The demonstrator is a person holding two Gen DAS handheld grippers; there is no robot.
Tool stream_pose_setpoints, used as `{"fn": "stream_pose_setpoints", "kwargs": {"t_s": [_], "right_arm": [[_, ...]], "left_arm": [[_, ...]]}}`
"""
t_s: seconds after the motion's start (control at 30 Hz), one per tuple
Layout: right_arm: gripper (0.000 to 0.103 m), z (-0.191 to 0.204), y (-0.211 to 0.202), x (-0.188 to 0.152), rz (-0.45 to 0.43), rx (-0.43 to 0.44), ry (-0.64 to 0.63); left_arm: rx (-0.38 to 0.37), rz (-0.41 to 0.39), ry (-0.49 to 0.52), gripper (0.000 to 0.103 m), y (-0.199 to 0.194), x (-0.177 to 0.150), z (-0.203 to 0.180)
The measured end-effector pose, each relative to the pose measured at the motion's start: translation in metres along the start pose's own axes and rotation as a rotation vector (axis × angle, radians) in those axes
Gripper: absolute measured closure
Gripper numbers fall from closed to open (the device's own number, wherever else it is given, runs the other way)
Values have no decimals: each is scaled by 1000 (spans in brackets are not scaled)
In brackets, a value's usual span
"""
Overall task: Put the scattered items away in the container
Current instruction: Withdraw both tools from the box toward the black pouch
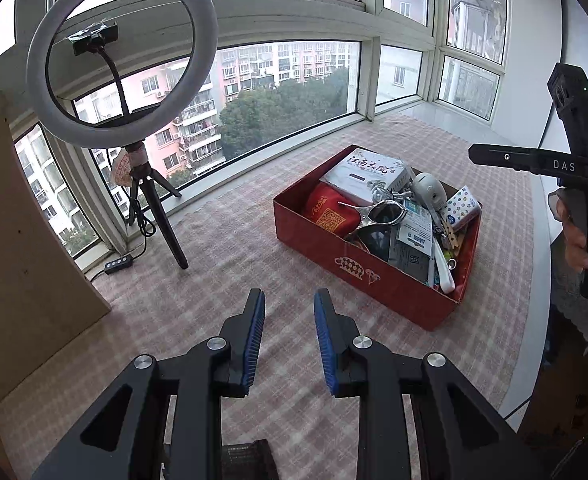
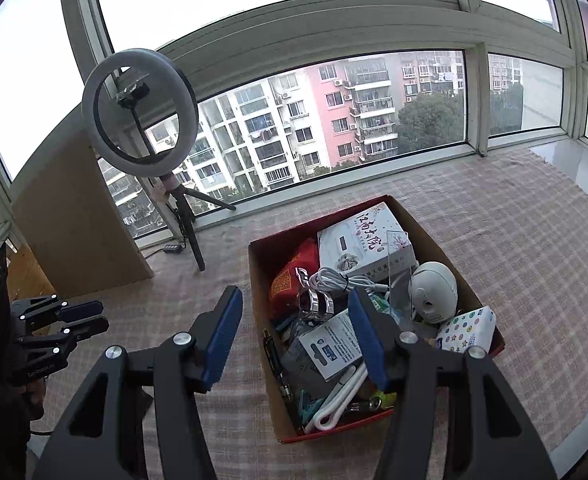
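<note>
A red cardboard box (image 2: 378,426) sits on a pink checked cloth (image 2: 514,240) that covers a wide sill beside a curved bank of windows, and it is packed full. Inside lie a white printed carton (image 2: 364,242) at the far end, a red pouch (image 2: 294,276) beside it, a coiled white cable (image 2: 334,280), a white round camera (image 2: 432,286), a small pack of tissues with coloured dots (image 2: 468,330) propped against the right wall, shiny sunglasses (image 1: 380,216), a blue-and-white card (image 2: 334,346) and a white plastic handle (image 2: 340,398) near the front corner. No loose items show on the cloth around the box. The left gripper (image 1: 289,340) hangs above bare cloth, to the left of the box, its blue pads a little apart with nothing between them. The right gripper (image 2: 296,336) hovers over the box's near left part, jaws spread wider and empty; one finger stands over the cloth and the other over the contents. From the left wrist view, a hand (image 1: 578,236) grips the right tool's handle at the frame's edge. A ring light on a small tripod (image 1: 121,56) stands at the window, well apart from the box, next to a leaning brown board (image 1: 21,240).
</note>
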State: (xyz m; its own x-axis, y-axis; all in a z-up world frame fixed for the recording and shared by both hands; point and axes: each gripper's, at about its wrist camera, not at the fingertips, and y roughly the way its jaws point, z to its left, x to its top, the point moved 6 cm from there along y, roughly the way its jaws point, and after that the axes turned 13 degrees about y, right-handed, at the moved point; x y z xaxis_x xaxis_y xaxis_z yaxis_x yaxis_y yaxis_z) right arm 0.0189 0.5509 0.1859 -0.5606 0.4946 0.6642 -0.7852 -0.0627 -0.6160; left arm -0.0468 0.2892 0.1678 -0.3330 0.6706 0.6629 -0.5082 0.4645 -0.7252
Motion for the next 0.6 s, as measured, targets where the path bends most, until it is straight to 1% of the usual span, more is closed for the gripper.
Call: {"fn": "stream_pose_setpoints", "kwargs": {"t_s": [0.1, 0.2, 0.33, 0.43, 0.6], "right_arm": [[49, 32, 6, -13, 26, 52, -30], [49, 67, 16, -29, 59, 86, -77], [49, 110, 36, -54, 113, 122, -134], [49, 140, 48, -76, 156, 141, -192], [48, 187, 67, -124, 241, 191, -336]], "left_arm": [[56, 22, -26, 79, -25, -34, 27], [109, 47, -55, 79, -48, -68, 52], [152, 79, -94, 79, -69, -107, 76], [171, 95, -126, 79, -78, -133, 90], [164, 134, -196, 79, -76, -177, 103]]}}
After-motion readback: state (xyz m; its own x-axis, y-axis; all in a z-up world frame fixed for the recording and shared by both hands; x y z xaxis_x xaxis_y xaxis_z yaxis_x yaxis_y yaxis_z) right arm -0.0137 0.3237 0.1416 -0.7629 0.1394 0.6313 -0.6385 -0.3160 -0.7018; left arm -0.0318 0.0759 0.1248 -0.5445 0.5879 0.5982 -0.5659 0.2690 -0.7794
